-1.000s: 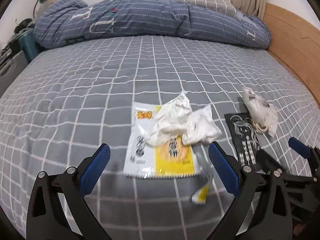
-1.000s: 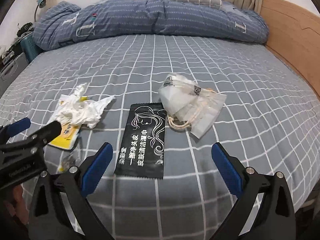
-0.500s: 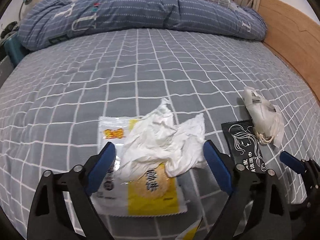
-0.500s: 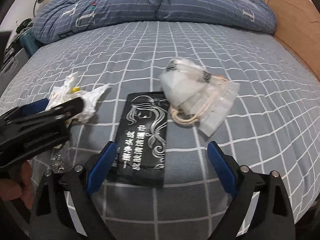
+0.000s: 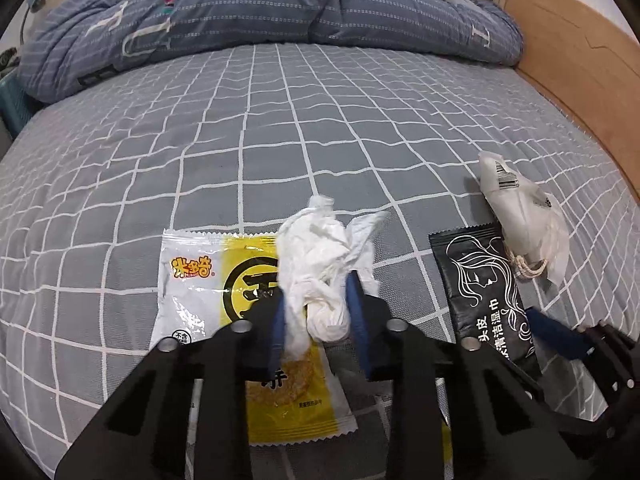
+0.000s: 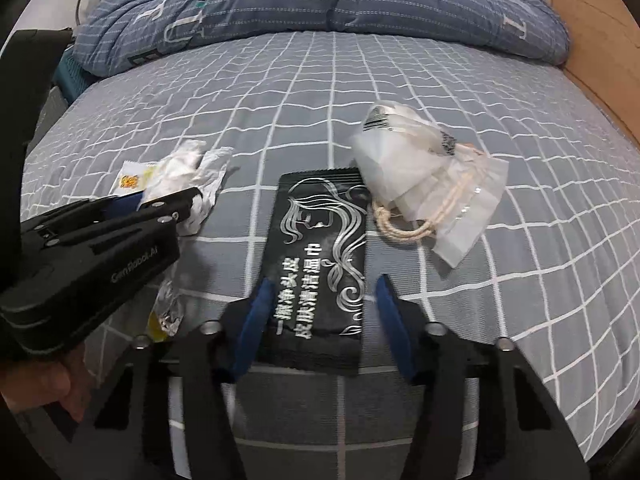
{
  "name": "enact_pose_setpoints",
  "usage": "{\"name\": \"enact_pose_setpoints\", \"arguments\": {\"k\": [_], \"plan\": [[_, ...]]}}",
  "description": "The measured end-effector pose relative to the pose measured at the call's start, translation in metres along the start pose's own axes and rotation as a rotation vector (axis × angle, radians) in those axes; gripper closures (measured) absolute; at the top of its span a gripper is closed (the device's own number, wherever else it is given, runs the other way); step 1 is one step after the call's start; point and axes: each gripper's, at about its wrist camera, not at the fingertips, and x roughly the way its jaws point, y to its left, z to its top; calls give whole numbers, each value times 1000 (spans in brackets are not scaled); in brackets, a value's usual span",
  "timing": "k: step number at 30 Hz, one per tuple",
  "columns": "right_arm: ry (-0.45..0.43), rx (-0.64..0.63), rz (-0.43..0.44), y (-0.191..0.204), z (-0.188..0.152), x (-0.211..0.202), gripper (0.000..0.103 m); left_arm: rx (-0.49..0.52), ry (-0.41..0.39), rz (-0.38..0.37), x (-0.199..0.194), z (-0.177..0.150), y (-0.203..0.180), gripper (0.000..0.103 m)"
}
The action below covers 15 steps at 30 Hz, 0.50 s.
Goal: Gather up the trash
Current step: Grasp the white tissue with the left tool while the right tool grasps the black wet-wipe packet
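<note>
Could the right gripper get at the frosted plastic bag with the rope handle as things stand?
Probably not right away: the right gripper has its jaws closing around the black sachet. The frosted bag lies just beyond, overlapping the sachet's far corner, with nothing on top of it.

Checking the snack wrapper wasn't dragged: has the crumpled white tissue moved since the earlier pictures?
Yes. The crumpled white tissue is bunched narrower between the left gripper's closing jaws, uncovering more of the yellow-and-white snack wrapper.

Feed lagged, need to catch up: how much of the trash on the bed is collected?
Nothing looks collected yet. The left tongs are closing on the crumpled tissue; the right tongs are closing around the black wipe packet. Still lying: the yellow snack wrapper and clear drawstring pouch.
</note>
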Motion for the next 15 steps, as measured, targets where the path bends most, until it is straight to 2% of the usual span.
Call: {"name": "enact_pose_setpoints", "arguments": {"k": [3,5,7,13,15], "plan": [[6,8,6,-2,0,1,68,-4,0,-15,-2,-1,1,85],[9,33,23,-8,1,1,80,-4,-1,-17,-5,-2,0,86],[15,49,45,-13,2,1,87,-9,-4,-23,-9,-1,1,87],[9,41,46,-13,3,-4,90,-34,-37,-37,-28,6,8,87],[3,42,31,-11,4,-6,85,-38,-47,-34,-34,8,11,87]]}}
